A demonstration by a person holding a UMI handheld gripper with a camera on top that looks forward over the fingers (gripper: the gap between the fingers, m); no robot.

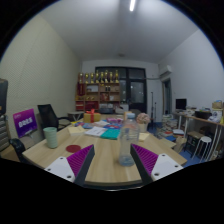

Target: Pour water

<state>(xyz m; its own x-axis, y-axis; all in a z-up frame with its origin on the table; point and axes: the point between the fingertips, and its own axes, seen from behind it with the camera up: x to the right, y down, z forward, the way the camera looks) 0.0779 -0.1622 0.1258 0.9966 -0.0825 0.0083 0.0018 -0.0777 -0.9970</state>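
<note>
One wooden table [100, 160], cluttered | shelves [100, 90] on far wall | gripper [113, 160] wide, clear bottle [125, 143] standing between fingers

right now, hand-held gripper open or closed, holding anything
Hand-held gripper: open, holding nothing. A clear plastic bottle stands on the table between its fingers, with a gap at either side.

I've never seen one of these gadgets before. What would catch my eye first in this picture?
Most striking are the two fingers with magenta pads, standing open over a wooden table. A clear plastic bottle stands between them, just ahead of the tips, with a gap at either side. To the left sits a pale green cup, with a purple sign beyond it.
</note>
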